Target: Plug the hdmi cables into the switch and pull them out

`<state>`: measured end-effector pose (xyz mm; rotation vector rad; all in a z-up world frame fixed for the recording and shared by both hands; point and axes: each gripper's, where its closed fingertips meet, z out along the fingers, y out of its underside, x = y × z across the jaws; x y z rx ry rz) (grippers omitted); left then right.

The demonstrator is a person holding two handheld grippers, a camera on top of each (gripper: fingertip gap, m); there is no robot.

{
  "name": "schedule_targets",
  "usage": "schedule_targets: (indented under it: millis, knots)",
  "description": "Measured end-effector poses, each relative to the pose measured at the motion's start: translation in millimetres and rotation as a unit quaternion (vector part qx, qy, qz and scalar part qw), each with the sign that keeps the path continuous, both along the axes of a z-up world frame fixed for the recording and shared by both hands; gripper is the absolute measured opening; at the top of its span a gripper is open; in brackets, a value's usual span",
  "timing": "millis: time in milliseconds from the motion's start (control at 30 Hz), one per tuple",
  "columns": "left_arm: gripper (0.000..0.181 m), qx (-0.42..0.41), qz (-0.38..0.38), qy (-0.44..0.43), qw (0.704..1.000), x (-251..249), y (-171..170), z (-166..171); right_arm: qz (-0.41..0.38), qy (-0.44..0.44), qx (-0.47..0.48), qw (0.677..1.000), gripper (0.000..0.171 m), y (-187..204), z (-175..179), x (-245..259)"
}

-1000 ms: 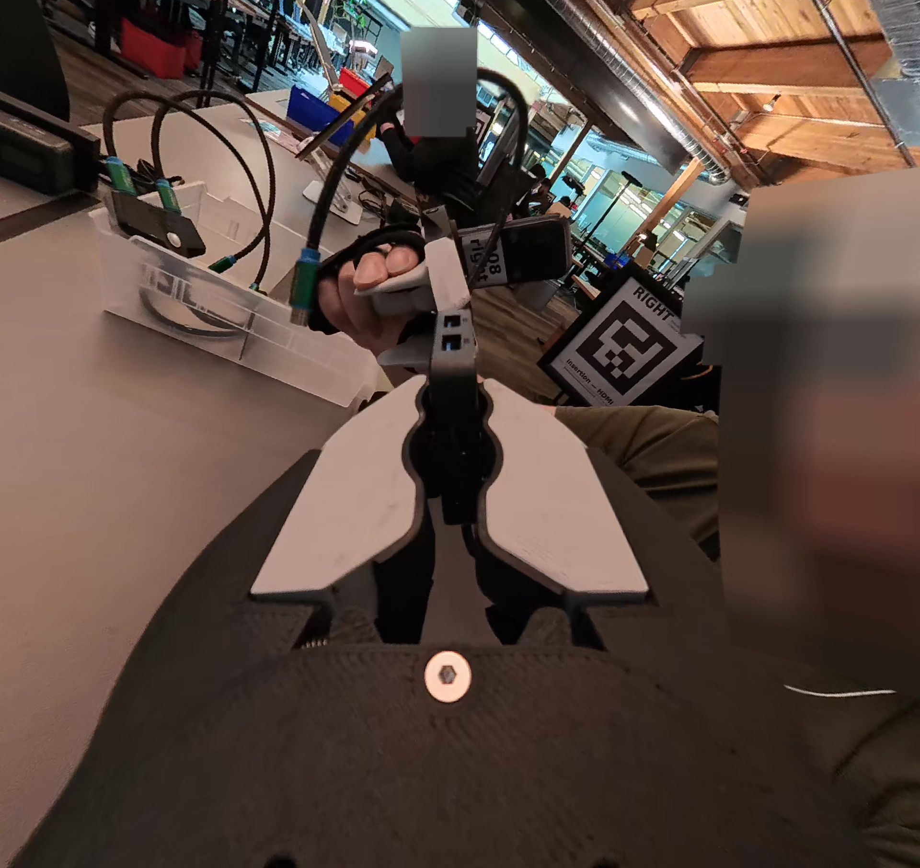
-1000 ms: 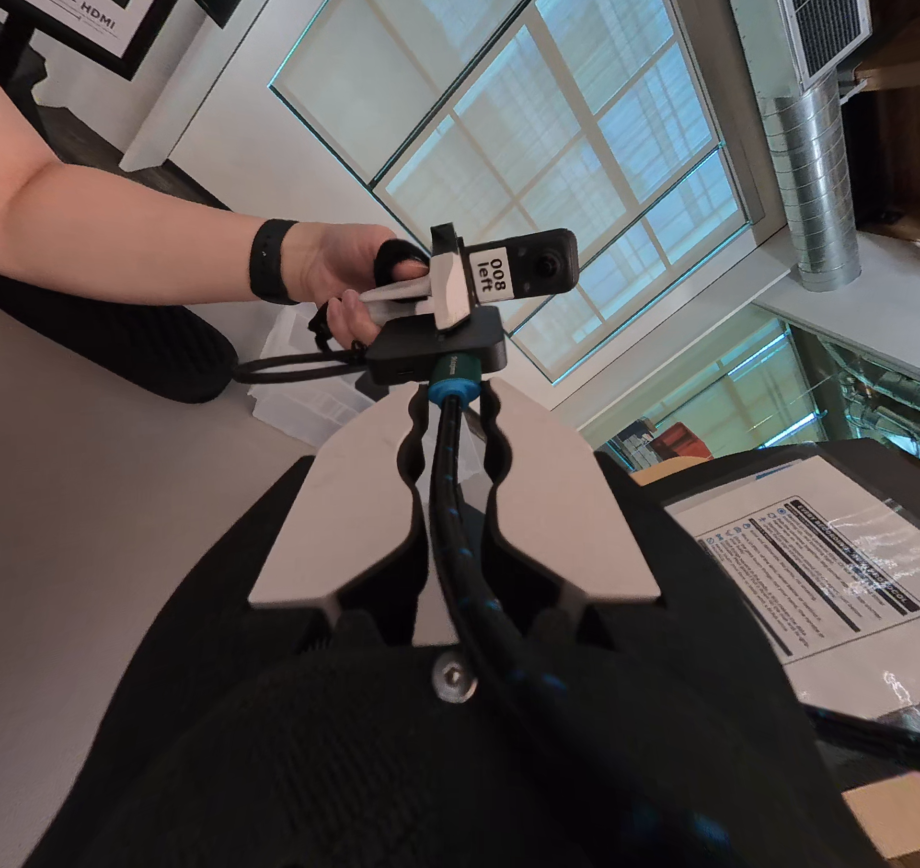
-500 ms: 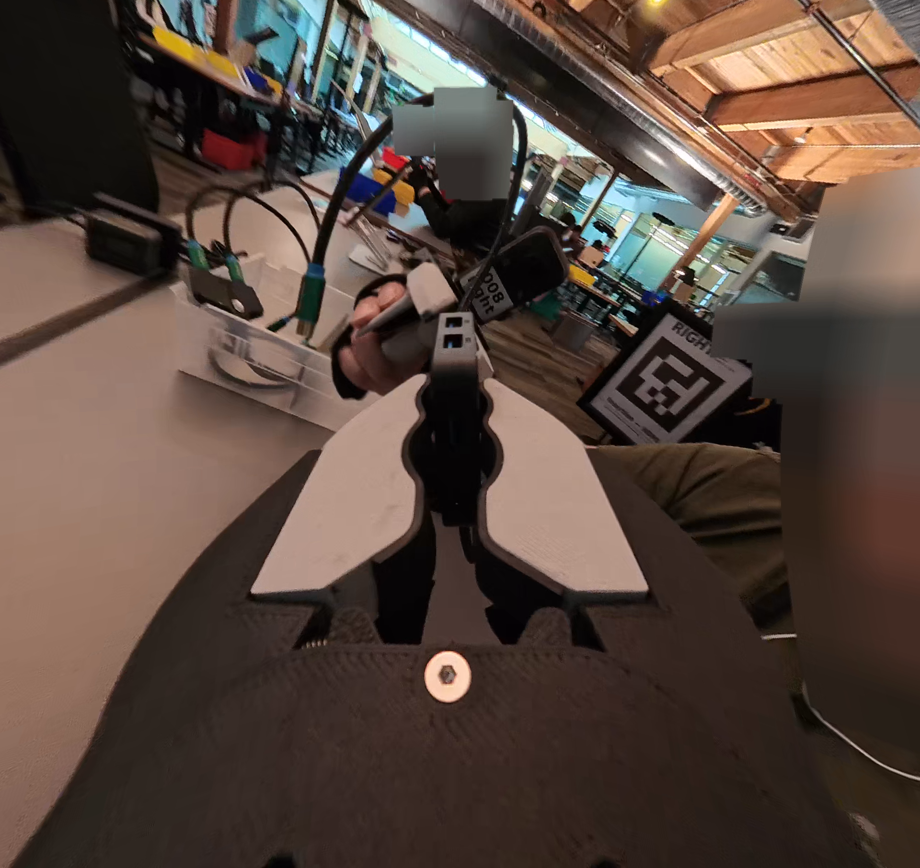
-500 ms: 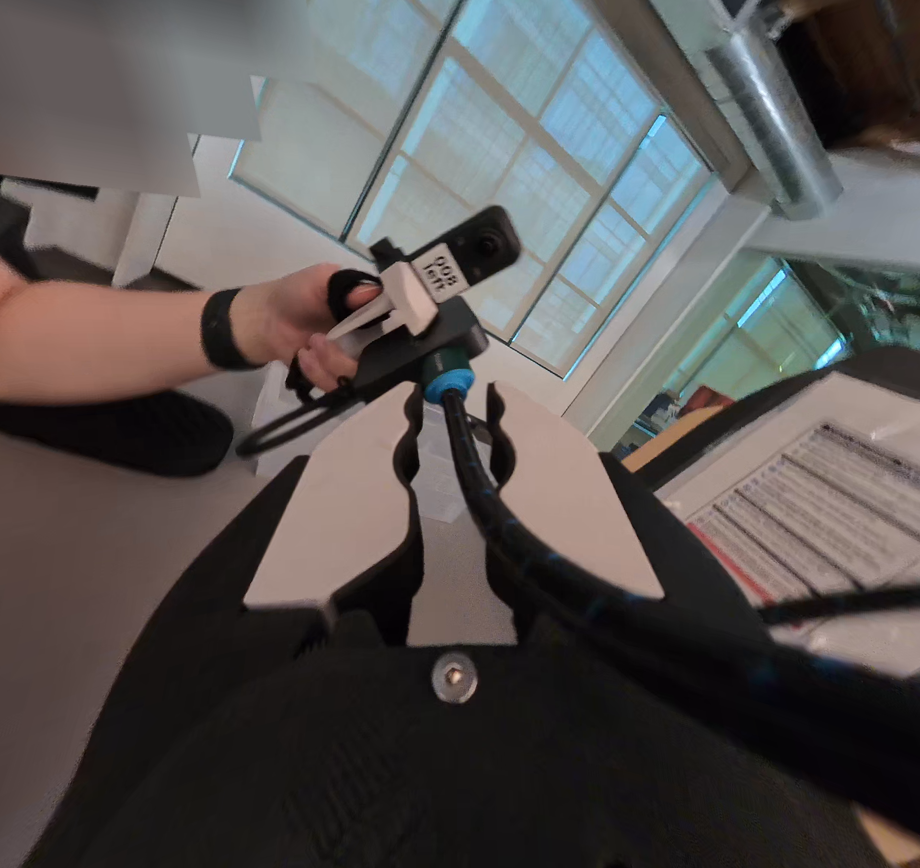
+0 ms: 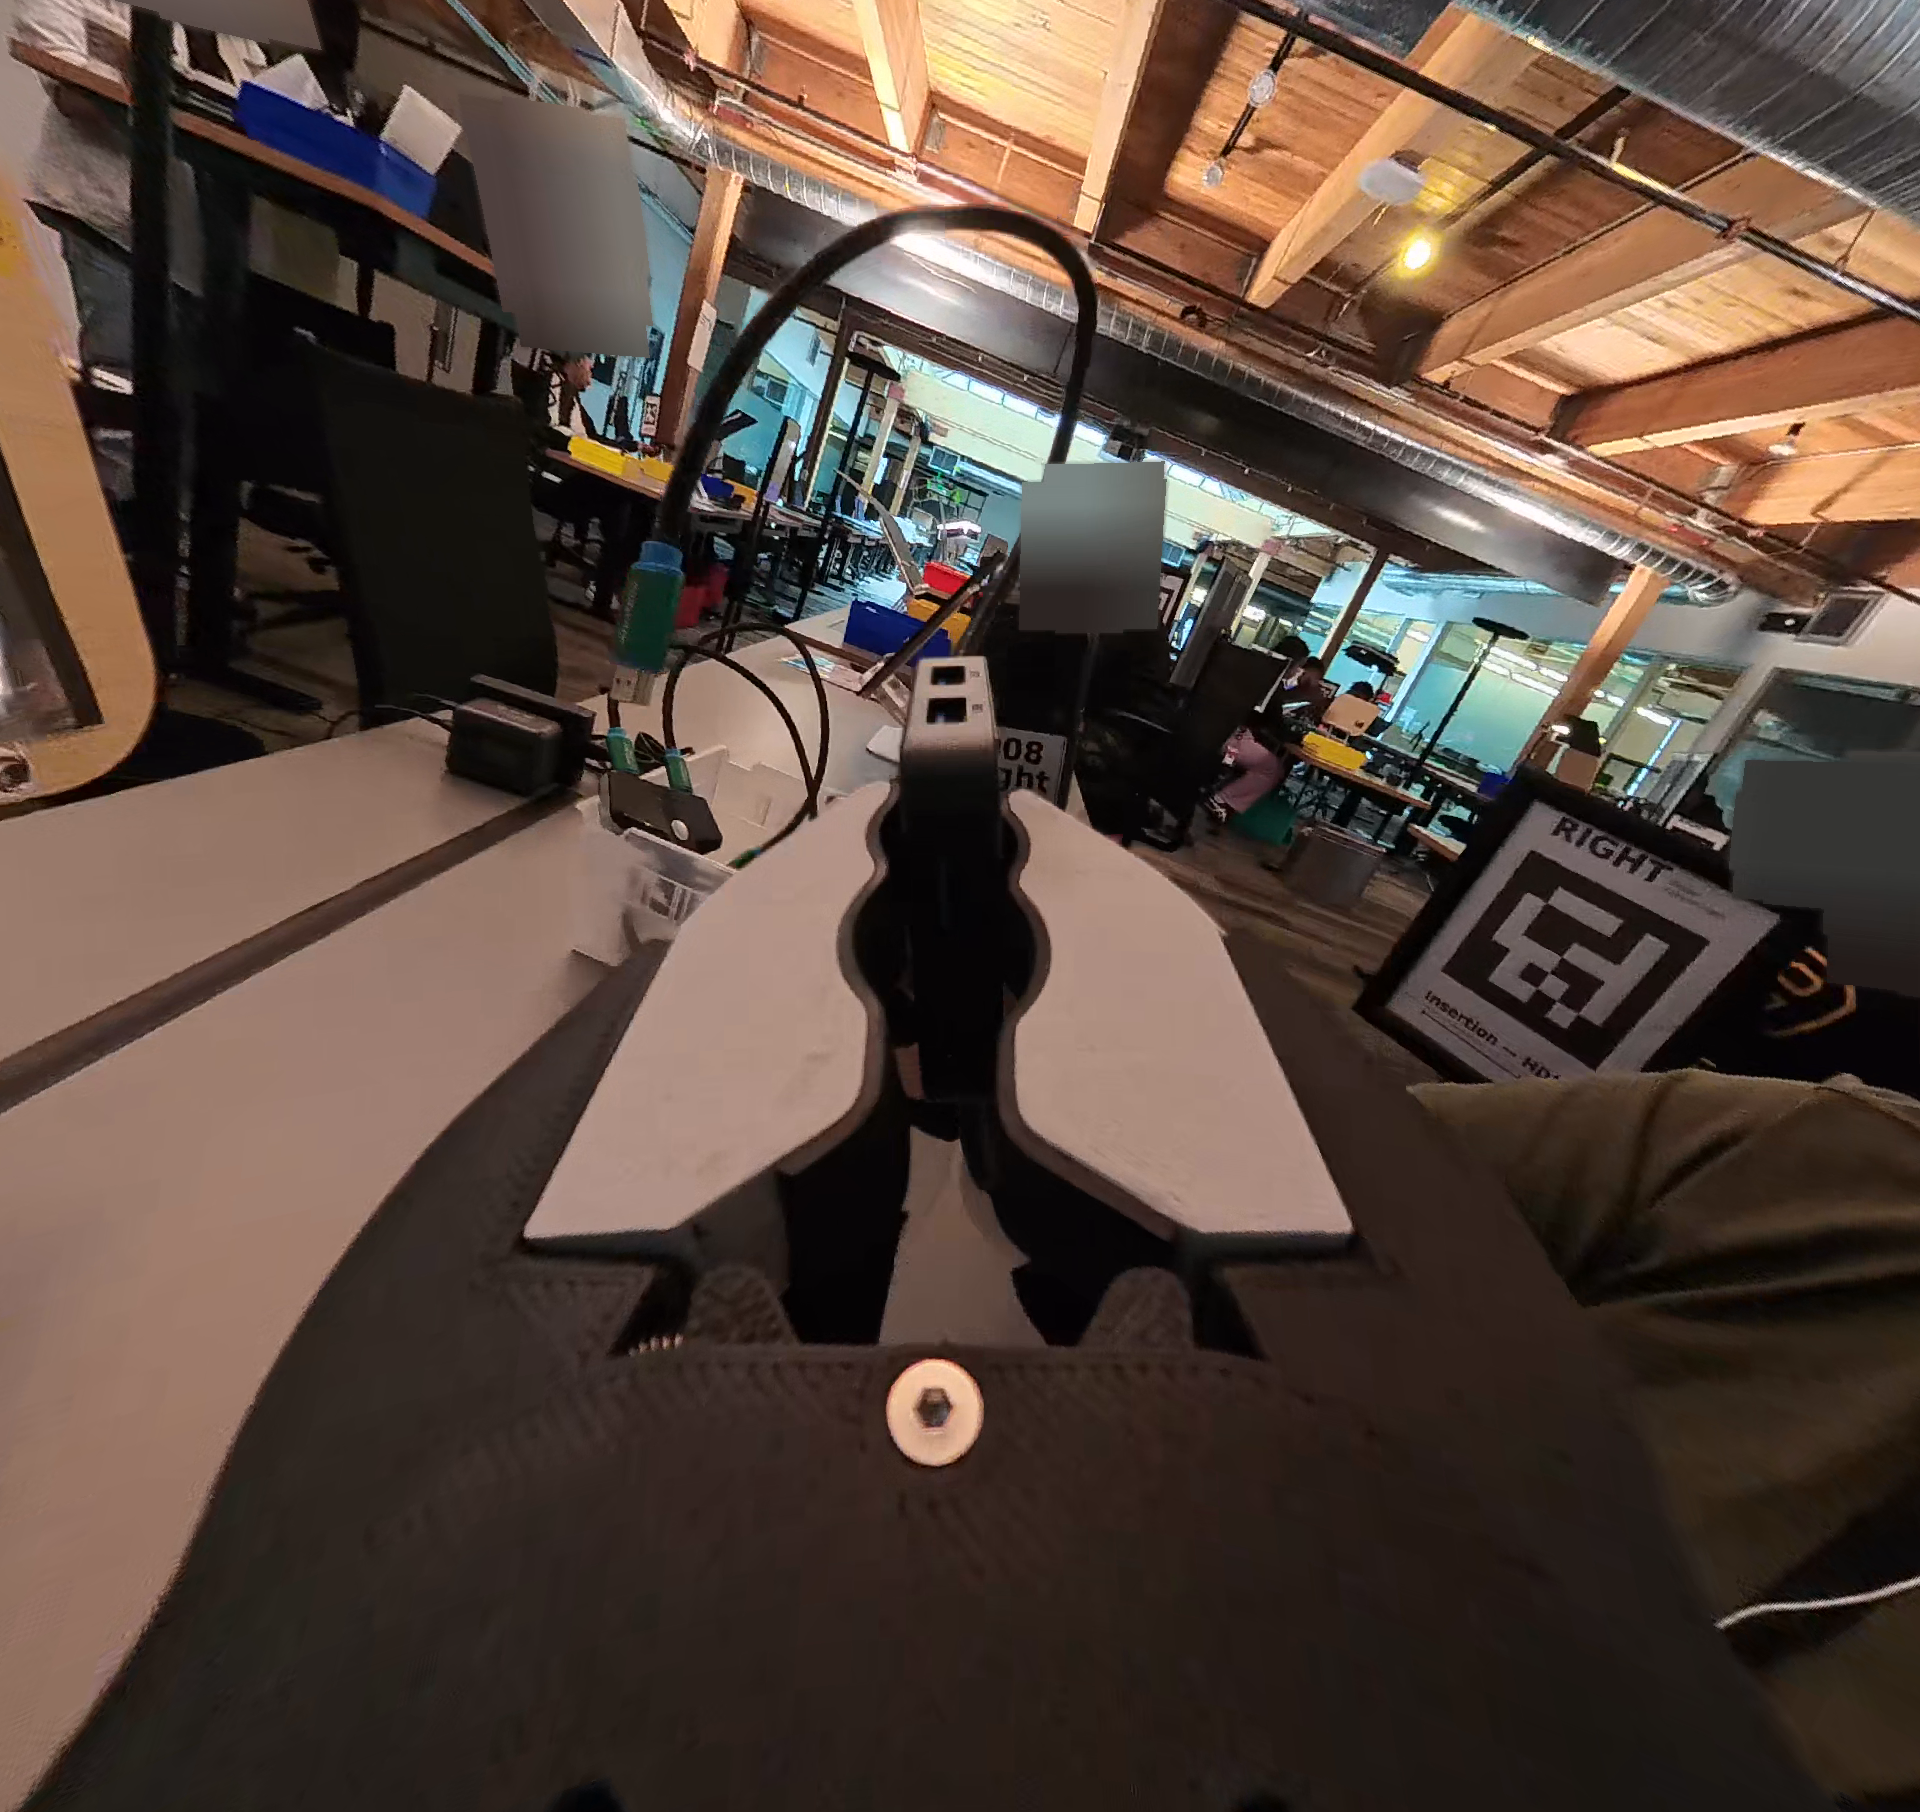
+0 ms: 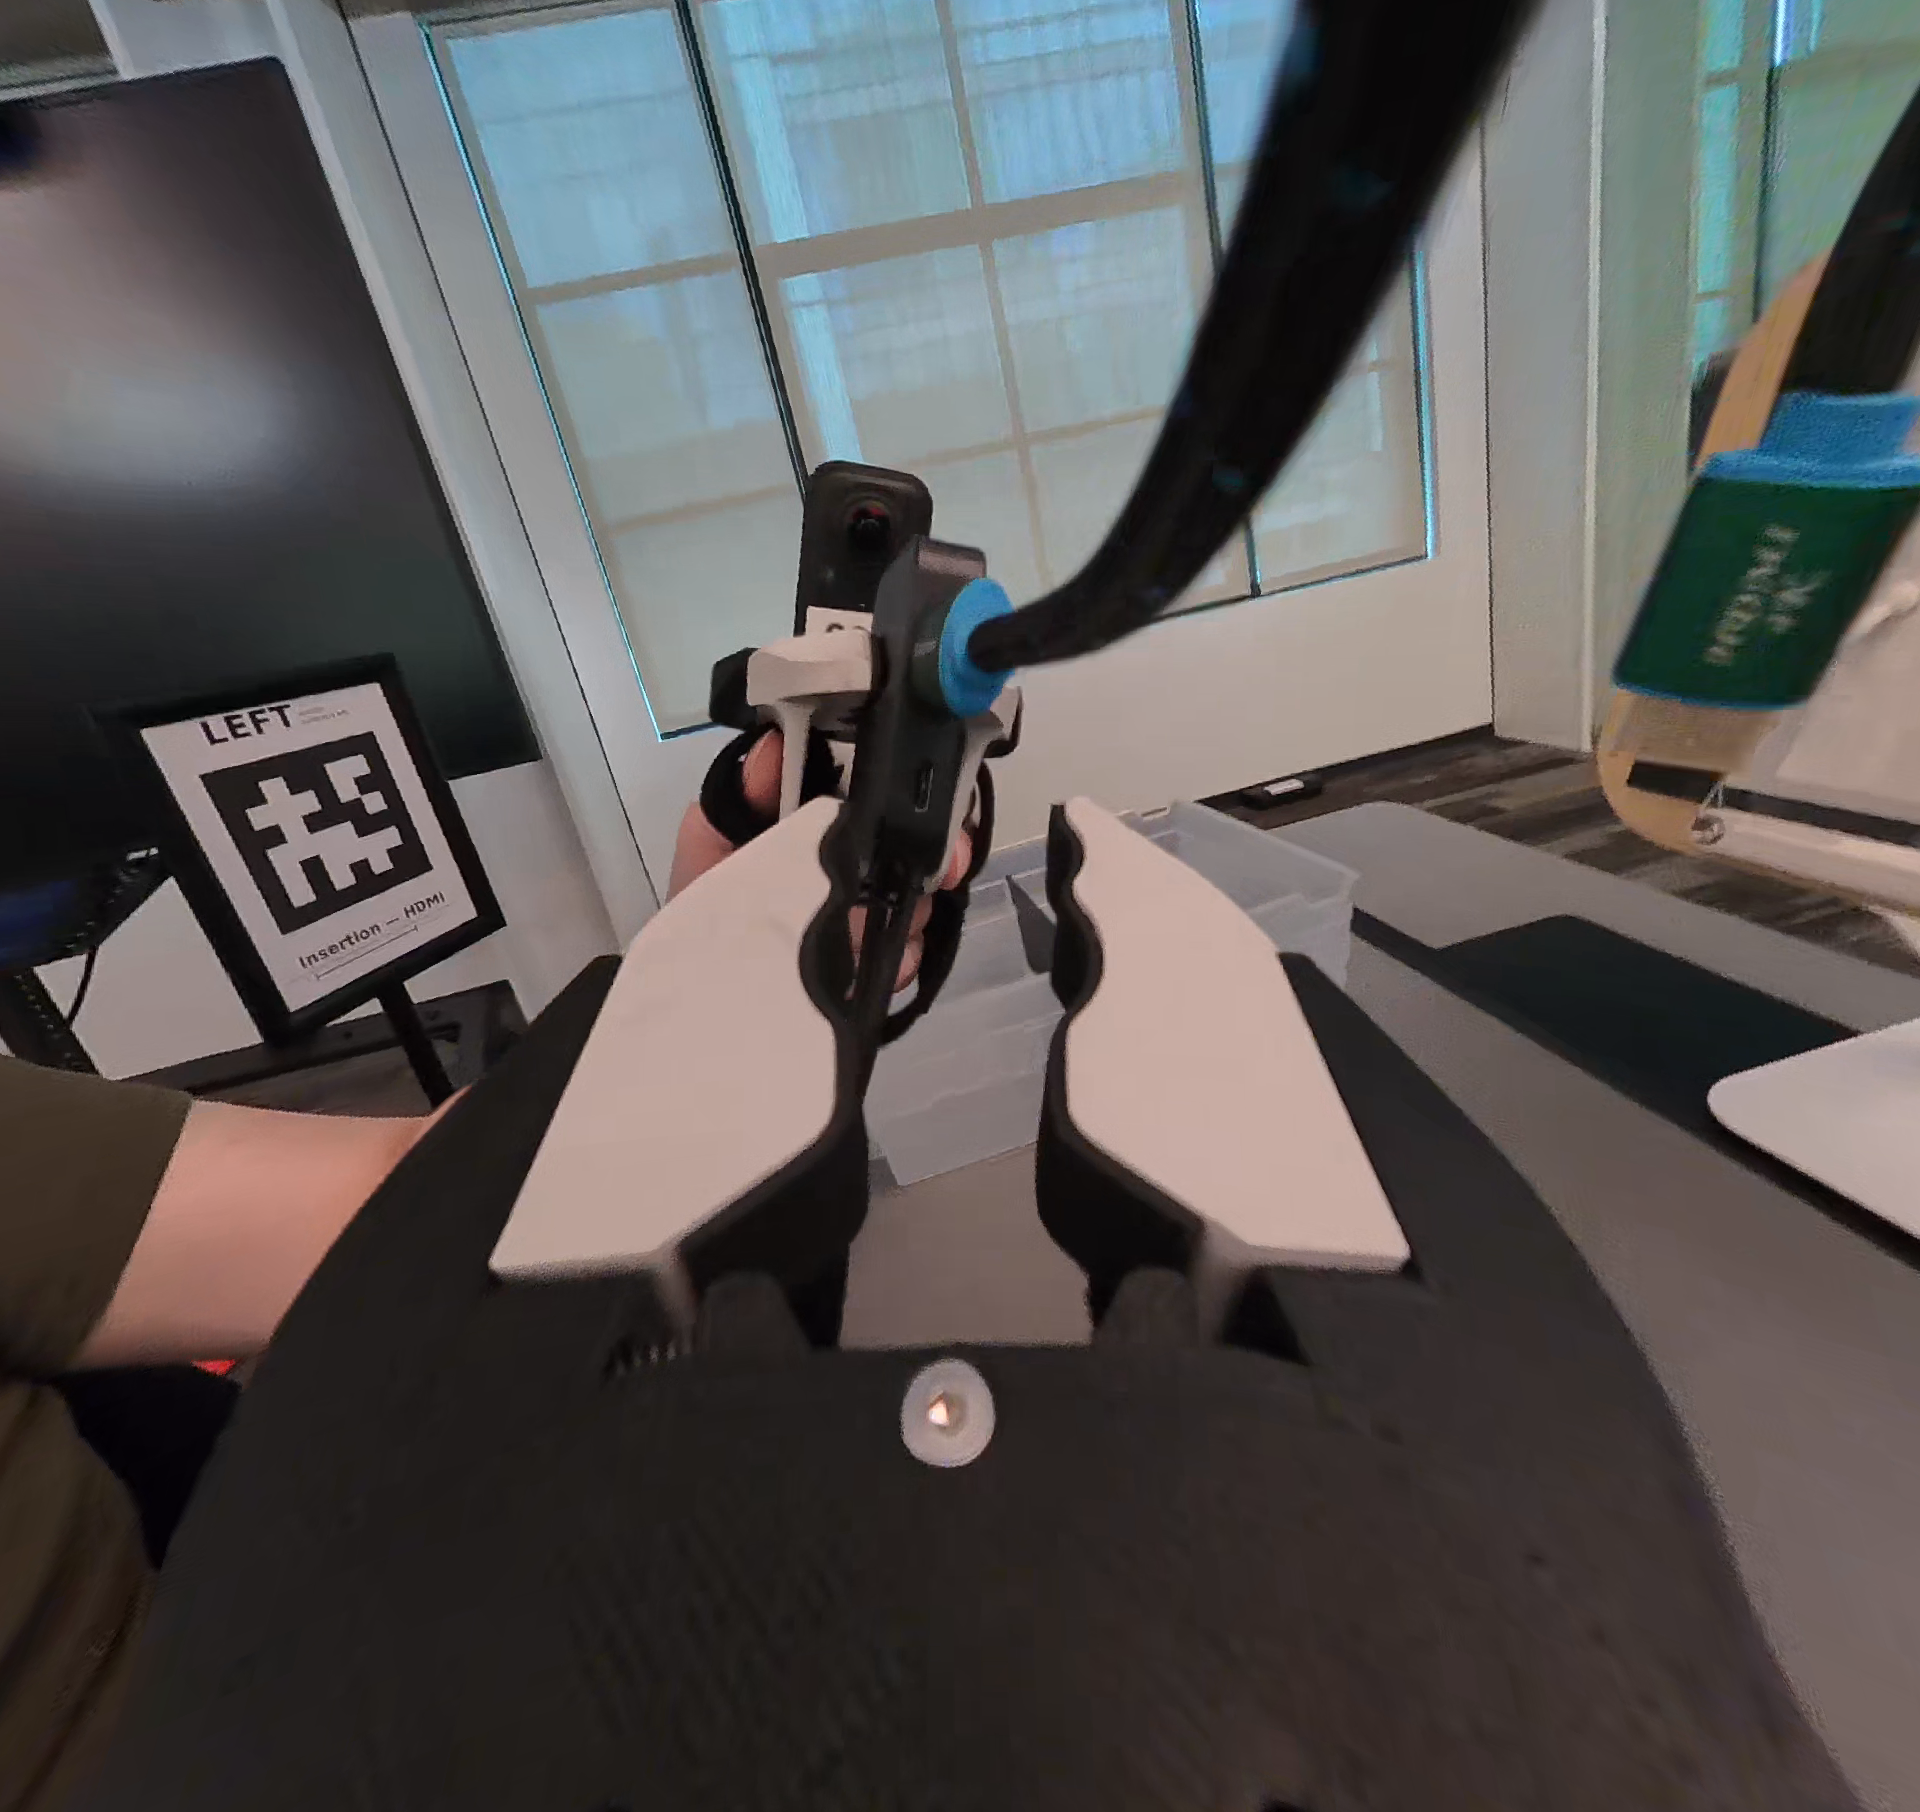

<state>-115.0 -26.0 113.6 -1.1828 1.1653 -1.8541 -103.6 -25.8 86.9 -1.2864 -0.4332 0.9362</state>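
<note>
My left gripper (image 5: 945, 812) is shut on the black HDMI switch (image 5: 948, 734), which stands upright between its fingers with two empty ports on the near end. A black HDMI cable (image 5: 935, 230) is plugged into the switch's far side and arcs up and over. Its free green plug (image 5: 646, 619) hangs in the air at the left. In the right wrist view the blue-collared plug (image 6: 961, 645) sits in the switch (image 6: 914, 734). The free green plug (image 6: 1766, 599) dangles at the right. My right gripper (image 6: 951, 848) is open and empty, just short of the switch.
A clear plastic bin (image 5: 644, 889) on the grey table (image 5: 208, 931) holds a second switch (image 5: 665, 812) with cables plugged in. A black adapter (image 5: 509, 744) lies behind it. Marker signs stand at the right (image 5: 1558, 952) and the left (image 6: 312, 827). A white stand base (image 6: 1849, 1118) sits at the right.
My right gripper has let go of the cable, opened and drawn back, so the cable now hangs free. Both grippers have swung round, with the switch still in the left one.
</note>
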Motion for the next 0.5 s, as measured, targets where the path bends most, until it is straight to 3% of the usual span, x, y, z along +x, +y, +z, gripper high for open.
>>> schedule_targets:
  millis: [33,133,267,367,500]
  knots:
    - [0.015,0.005,0.001,0.006,1.0,3.0,-1.7,-3.2,0.004,0.001,-0.01,1.0,0.034,0.7,-2.2,-2.8]
    - [0.015,0.015,0.003,0.012,1.0,8.4,-6.0,-8.3,0.028,0.024,-0.019,0.999,0.016,-2.0,-3.1,-7.8]
    - [0.016,0.016,-0.013,0.02,1.0,8.0,-9.5,-10.4,0.066,0.027,-0.039,0.997,0.015,-5.4,-4.8,-7.0]
    - [0.035,0.021,-0.014,0.027,0.999,6.9,-9.7,-9.2,0.039,-0.015,-0.029,0.999,0.015,-5.7,-1.3,1.6]
    - [0.041,0.024,-0.001,0.02,1.0,-0.5,-3.0,-3.6,-0.012,-0.083,-0.017,0.996,0.015,-15.5,19.0,42.0]
